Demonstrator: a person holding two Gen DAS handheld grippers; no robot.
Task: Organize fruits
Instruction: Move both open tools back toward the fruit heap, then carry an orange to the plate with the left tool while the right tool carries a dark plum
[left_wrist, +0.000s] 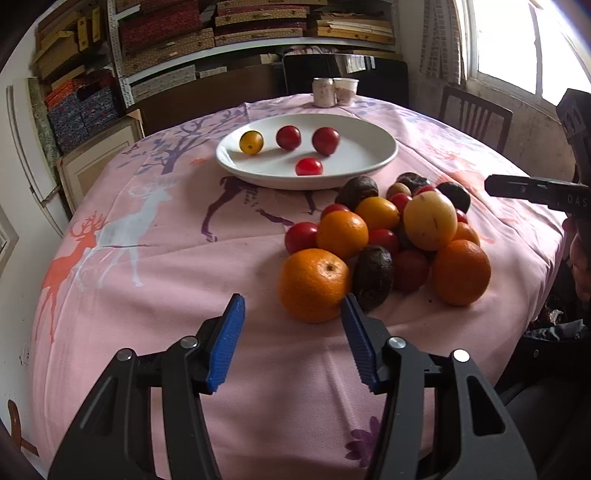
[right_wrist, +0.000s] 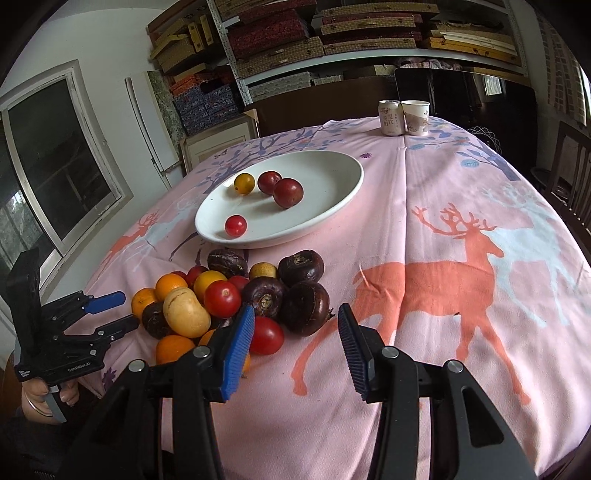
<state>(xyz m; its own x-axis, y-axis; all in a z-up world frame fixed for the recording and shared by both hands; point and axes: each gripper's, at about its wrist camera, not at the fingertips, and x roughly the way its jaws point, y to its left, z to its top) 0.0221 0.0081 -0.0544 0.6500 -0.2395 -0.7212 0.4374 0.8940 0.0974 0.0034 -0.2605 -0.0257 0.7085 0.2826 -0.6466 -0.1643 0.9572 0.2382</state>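
- The left gripper (left_wrist: 292, 308) hangs over the near part of the surface, its blue-padded fingers (left_wrist: 226, 341) spread wide with nothing between them; the right finger tip sits just beside a large orange (left_wrist: 313, 284).
- The right gripper (right_wrist: 296, 320) is likewise spread wide and empty, its left pad just in front of a red tomato (right_wrist: 266, 335) at the near edge of the fruit pile.
- In the right wrist view the left gripper's body shows at far left, with white lettering that reads about "GenRobot.AI" on its base; in the left wrist view the right gripper at the right edge bears letters that look like "DAS", cut off.
- The fruit pile (left_wrist: 388, 236) lies on the pink deer-print cloth (left_wrist: 155, 258) covering the surface: oranges, red tomatoes, dark brown round fruits (right_wrist: 308, 313) and a pale yellow fruit (right_wrist: 186, 313), all touching.
- Beyond the pile, a white oval plate (right_wrist: 347, 184) holds a yellow fruit (right_wrist: 244, 183), two dark red fruits (right_wrist: 288, 192) and a small red tomato (right_wrist: 235, 225).
- At the far edge a can (right_wrist: 388, 117) with Chinese characters stands touching a paper cup (right_wrist: 416, 116), also printed with characters I cannot read.
- Shelves of boxes (right_wrist: 295, 33) fill the wall behind.
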